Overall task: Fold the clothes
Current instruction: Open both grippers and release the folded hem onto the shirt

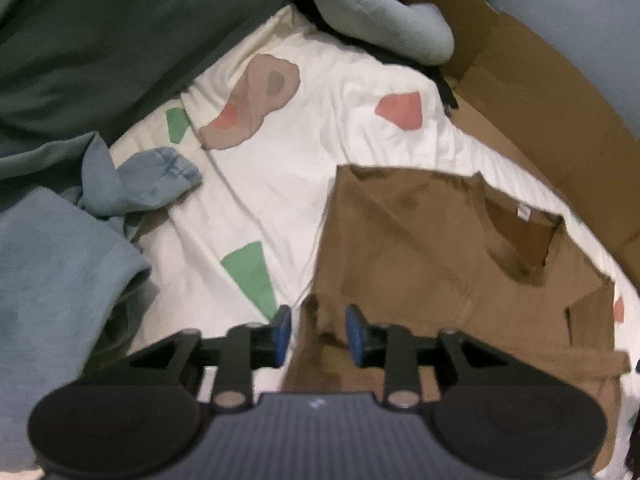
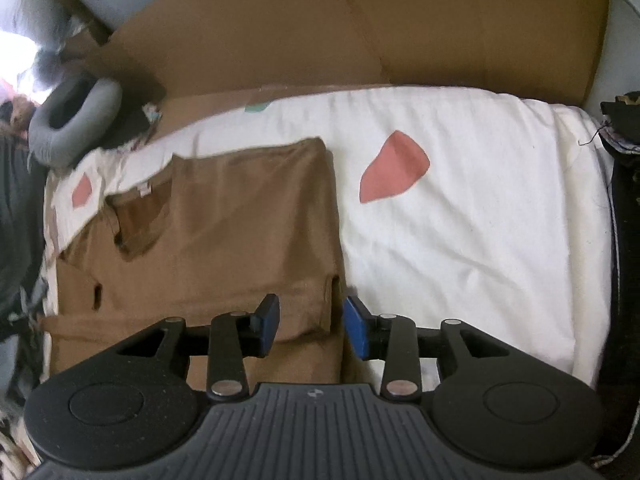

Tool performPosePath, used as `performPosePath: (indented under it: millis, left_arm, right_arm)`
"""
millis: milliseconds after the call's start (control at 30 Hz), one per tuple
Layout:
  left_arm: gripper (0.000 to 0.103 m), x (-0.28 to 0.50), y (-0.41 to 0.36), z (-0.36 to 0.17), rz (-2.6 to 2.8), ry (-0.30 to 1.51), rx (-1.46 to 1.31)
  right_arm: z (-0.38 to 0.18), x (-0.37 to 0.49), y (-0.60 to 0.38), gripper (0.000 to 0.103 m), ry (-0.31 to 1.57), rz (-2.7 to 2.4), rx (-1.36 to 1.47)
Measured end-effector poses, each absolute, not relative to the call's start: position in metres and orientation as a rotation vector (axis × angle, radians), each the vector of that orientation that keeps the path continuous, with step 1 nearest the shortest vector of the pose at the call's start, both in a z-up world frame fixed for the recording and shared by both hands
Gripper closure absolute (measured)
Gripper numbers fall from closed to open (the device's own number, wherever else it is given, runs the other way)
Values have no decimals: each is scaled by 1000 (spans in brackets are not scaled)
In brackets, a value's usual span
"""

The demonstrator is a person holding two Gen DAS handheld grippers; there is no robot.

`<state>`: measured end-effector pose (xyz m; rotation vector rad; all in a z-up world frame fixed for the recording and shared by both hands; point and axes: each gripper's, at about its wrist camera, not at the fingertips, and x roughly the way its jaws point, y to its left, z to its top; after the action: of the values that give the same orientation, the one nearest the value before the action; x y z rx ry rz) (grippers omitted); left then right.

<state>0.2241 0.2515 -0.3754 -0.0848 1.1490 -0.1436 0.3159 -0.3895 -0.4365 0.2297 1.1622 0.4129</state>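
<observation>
A brown t-shirt [image 1: 432,248] lies flat on a white sheet [image 1: 304,168] printed with red and green shapes. Its collar points away from me and its sides are folded in. My left gripper [image 1: 319,334] hovers low over the shirt's near left edge, jaws apart, with the cloth lying loose beneath the gap. In the right wrist view the same shirt [image 2: 224,216] sits left of centre on the sheet [image 2: 480,220]. My right gripper [image 2: 311,326] stands open over the shirt's near right corner, and its blue pads do not press the cloth.
Blue garments [image 1: 60,260] and a dark green one [image 1: 100,40] are heaped to the left, with a grey-blue cloth [image 1: 384,20] at the back. Cardboard [image 2: 360,32] lines the bed's far side. A grey neck pillow [image 2: 72,120] lies at the far left, and a dark object [image 2: 624,200] borders the right.
</observation>
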Motion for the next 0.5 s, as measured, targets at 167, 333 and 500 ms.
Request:
performPosePath:
  millis: [167, 333, 500]
  left_arm:
    - [62, 214, 246, -394, -158, 1172, -21]
    - [58, 215, 242, -424, -143, 1182, 22]
    - [57, 221, 233, -447, -148, 1188, 95]
  right_arm:
    - [-449, 307, -382, 60, 1184, 437, 164]
    - [-466, 304, -368, 60, 1178, 458, 69]
    - [-482, 305, -354, 60, 1161, 482, -97]
